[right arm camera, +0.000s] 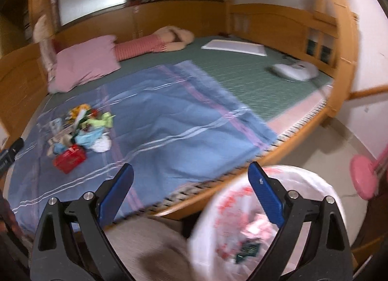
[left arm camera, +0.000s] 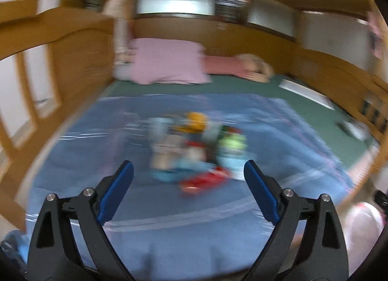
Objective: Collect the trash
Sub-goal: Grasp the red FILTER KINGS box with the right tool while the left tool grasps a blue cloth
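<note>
We note heap of mixed colourful wrappers and scraps [right arm camera: 80,133] uncollected on blue striped blanket [right arm camera: 169,125] on bed. White plastic bag with red print [right arm camera: 242,208] holds few pieces. Left gripper [left arm camera: 188,171] spread, empty; right gripper [right arm camera: 191,174] likewise. We judge most work left.

Bed frame [right arm camera: 278,23] looked like varnished wood, the blue blanket [right arm camera: 169,130] was soft woven cloth, and the white trash bag [right arm camera: 218,208] was thin crinkly plastic.
</note>
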The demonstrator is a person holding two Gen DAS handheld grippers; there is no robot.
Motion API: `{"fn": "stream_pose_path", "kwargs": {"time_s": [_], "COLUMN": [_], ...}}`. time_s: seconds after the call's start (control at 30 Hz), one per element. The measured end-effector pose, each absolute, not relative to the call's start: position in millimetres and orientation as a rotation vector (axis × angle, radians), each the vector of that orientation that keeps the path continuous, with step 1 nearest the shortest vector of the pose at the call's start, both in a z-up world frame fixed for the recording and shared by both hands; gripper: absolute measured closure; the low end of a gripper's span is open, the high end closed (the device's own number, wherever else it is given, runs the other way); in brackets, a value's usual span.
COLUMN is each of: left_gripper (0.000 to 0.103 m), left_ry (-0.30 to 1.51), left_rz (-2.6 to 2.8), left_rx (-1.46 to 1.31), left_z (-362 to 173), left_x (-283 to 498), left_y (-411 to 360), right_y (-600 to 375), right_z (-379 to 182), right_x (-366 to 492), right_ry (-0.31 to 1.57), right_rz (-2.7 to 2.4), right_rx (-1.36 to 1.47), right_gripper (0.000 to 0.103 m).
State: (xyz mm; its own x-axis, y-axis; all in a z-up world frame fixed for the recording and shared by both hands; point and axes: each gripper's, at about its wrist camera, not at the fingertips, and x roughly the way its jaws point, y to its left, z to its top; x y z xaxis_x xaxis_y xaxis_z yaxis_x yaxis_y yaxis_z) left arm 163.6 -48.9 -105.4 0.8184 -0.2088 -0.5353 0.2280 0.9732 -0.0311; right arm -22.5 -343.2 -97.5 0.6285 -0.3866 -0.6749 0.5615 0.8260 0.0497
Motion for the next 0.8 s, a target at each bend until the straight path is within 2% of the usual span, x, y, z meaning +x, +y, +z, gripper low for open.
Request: {"fn": "stream_pose_path", "kwargs": {"time_s": [0.13,0.27,0.53,0.8], "left_gripper": [0.011,0.011,0.011,0.010], "left_ry": [0.564,0.600,0.625,0.650], "left_rz": [-0.077,-0.025,-0.013,-0.013], "left_rx": [-0.032,-0.097,-0.148,-0.272], "left_z": [-120,-141,-151,-156], "left_x": [200,212,217,220], "left_y": [24,63,91,117], "right_y": [-313,-278,-220,-199], "right_z": [-108,-128,-182,-222], "right_x": [31,93,196,259], "right_ry": [0.754,0.838,1.037,1.221], "right_rz": [-0.429,-0.265,-0.079,-0.221], "right_rx": [0.234,0.244,0.472,0.612], "right_gripper": [0.010,0.010,0.010,0.010]}}
